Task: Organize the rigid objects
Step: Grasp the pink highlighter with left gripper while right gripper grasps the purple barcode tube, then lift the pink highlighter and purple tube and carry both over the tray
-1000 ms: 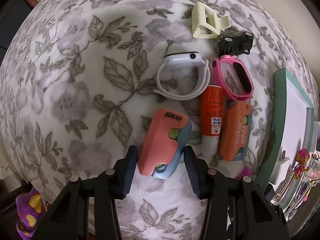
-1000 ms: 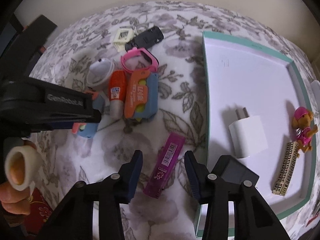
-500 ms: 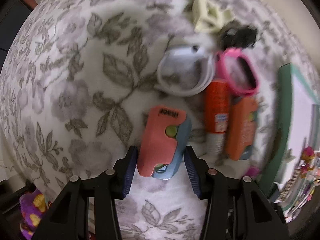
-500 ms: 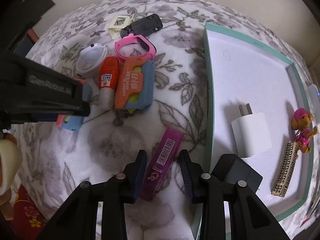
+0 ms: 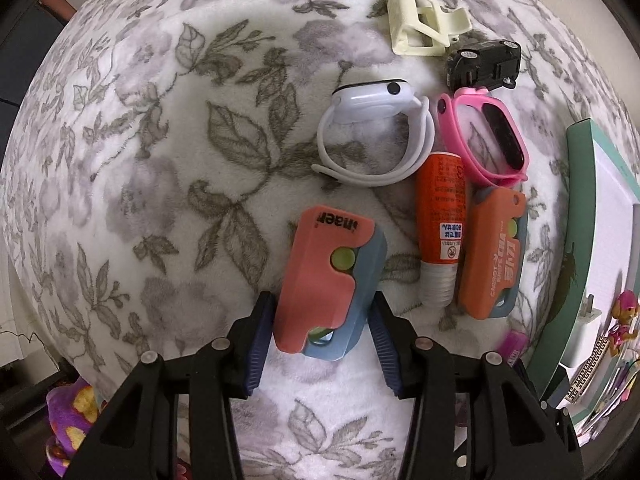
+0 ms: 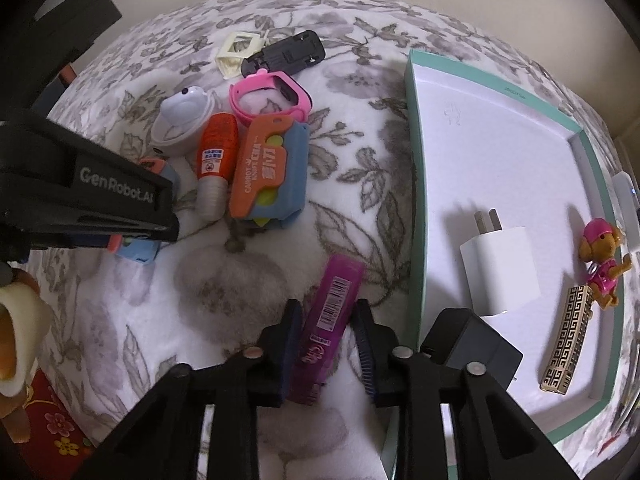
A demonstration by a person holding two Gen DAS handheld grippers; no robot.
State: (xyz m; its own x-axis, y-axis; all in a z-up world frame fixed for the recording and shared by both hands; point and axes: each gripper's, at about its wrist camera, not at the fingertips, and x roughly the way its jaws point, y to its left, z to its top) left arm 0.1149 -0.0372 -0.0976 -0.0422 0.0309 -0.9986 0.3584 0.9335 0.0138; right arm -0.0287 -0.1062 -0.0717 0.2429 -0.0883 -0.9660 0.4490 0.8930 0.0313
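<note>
Purple, translucent plastic made up the slim lead-refill case (image 6: 330, 320) that lay on the floral fleece blanket (image 6: 240, 280), just left of the teal-rimmed box (image 6: 414, 200). It looked light, stiff and rather slick, so a hold across its narrow width near the lower end seemed safest. Its long axis ran near to far, leaning right toward the box. The right gripper (image 6: 326, 344) straddled that lower end with its jaws closing, the pads all but on the case's sides. The left gripper (image 5: 322, 336) was clamped on the near end of a salmon-and-blue toy knife (image 5: 326, 280), also hard, light plastic, whose long axis ran near to far and whose lettered end pointed away.
</note>
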